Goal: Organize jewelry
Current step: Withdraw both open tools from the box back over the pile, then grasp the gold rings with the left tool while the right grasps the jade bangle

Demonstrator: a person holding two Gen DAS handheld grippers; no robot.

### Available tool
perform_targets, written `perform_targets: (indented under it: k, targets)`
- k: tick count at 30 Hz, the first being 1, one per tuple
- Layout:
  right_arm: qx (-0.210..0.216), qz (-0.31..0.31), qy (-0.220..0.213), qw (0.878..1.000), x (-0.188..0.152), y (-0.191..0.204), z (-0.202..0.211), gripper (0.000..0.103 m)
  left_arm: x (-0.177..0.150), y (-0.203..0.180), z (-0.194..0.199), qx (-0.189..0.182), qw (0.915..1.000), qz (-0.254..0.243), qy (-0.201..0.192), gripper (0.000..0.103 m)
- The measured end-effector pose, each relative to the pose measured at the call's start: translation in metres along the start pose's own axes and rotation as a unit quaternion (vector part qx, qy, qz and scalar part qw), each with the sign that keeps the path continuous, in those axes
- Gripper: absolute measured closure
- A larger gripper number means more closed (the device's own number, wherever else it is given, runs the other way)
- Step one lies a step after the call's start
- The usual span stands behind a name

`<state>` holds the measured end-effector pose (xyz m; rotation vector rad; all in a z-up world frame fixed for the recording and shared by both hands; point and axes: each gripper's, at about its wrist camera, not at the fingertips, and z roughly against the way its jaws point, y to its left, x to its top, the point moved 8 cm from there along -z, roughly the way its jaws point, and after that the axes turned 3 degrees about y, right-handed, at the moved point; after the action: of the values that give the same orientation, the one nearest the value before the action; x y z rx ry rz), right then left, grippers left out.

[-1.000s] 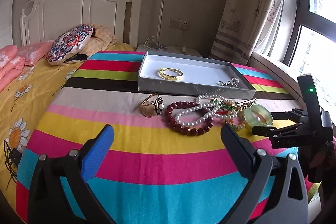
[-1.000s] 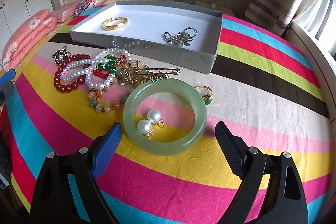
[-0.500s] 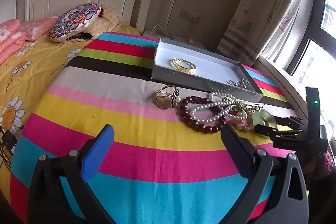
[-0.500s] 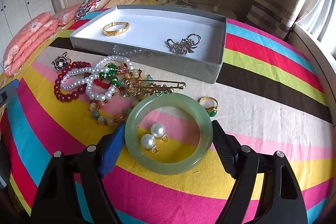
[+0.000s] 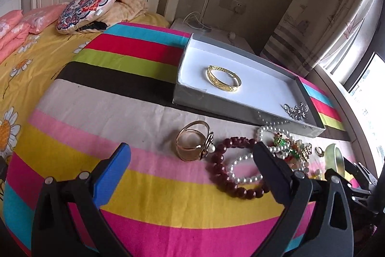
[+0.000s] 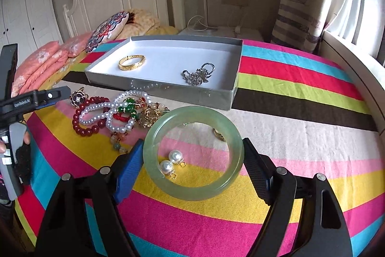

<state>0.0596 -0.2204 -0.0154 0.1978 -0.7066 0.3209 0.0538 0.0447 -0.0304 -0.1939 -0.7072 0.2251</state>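
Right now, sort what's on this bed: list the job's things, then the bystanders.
Job:
jade bangle in right gripper
gray tray
gold bangle
silver brooch
pearl strand
red bead bracelet
pearl earrings

Lying about:
round patterned cushion
pink bedding

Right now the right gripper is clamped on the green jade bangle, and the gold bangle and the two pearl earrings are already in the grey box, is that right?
One detail is off. The two pearl earrings are not in the grey box; they lie on the striped cloth, seen through the green jade bangle held by the right gripper. The gold bangle is in the box, beside a silver piece. The right wrist view shows it.
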Motion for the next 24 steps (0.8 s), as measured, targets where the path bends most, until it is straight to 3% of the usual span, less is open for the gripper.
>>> perform_targets:
  k: [7, 21, 22, 24]
  targets:
    - [0.013, -0.041, -0.030, 0.999, 0.003, -0.014, 0.012, 0.026, 0.007, -0.005, -0.012, 0.029, 0.9995, -0.015, -0.003, 0.006]
    - [0.009, -0.042, -0.024, 0.999, 0.003, -0.013, 0.009, 0.026, 0.008, -0.001, -0.036, 0.078, 0.9962, -0.022, 0.031, 0.023]
    - [0.008, -0.042, -0.024, 0.999, 0.003, -0.013, 0.009, 0.026, 0.007, 0.000, -0.035, 0.082, 0.9959, -0.023, 0.030, 0.025]
    - [0.008, -0.043, -0.026, 0.999, 0.003, -0.013, 0.008, 0.026, 0.005, 0.000, -0.032, 0.097, 0.9947, -0.029, 0.022, 0.053]
